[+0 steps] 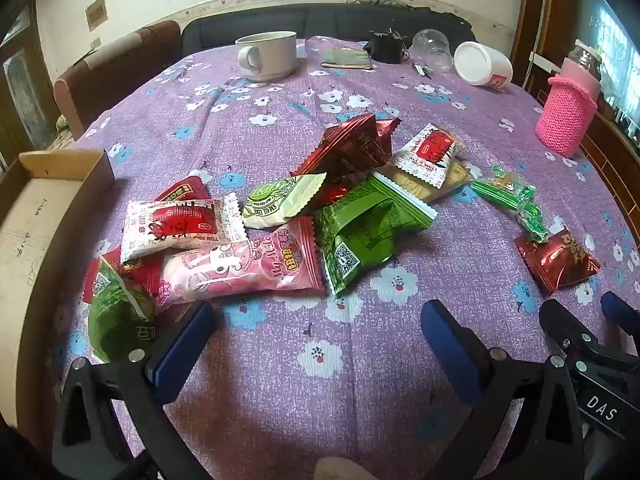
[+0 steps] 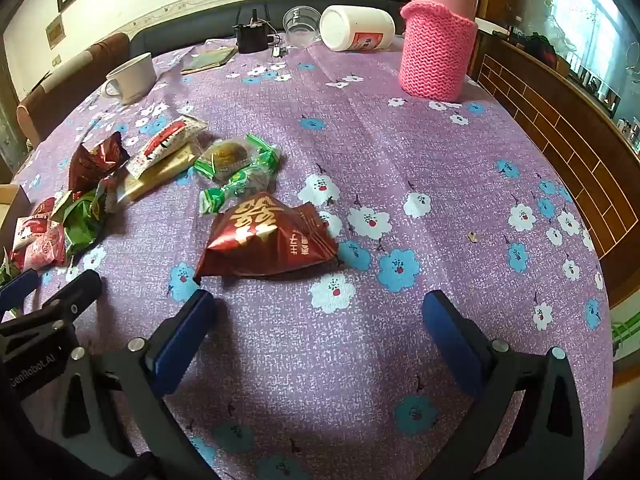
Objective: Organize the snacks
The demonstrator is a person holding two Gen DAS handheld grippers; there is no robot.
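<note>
A: What covers the table?

B: A purple floral tablecloth (image 1: 280, 128), with a loose heap of snack packets at its middle. A pink packet (image 1: 240, 268) lies at the front of the heap, and a white and red packet (image 1: 180, 230) rests partly on top of it. Just to its right sits a green packet (image 1: 368, 232) showing a QR code. Behind it is a crumpled dark red foil packet (image 1: 348, 148).

A: Where are the grippers?

B: The left gripper (image 1: 316, 336) hovers above bare cloth just in front of the heap, its 2 blue-padded fingers spread wide and holding nothing. The right gripper (image 2: 316, 324) has its fingers spread wide too, and they are also empty. A red foil pouch (image 2: 264, 240) lies just ahead of the right gripper, apart from the heap. Touching the pouch's far edge is a clear packet with green ends (image 2: 236, 172).

A: Anything else?

B: A cardboard box (image 1: 44, 208) sits open at the table's left edge. At the far side stand a white mug (image 1: 268, 54) and a tipped white jar (image 2: 356, 28). A bottle in a pink knitted sleeve (image 2: 436, 56) stands at the far right.
</note>
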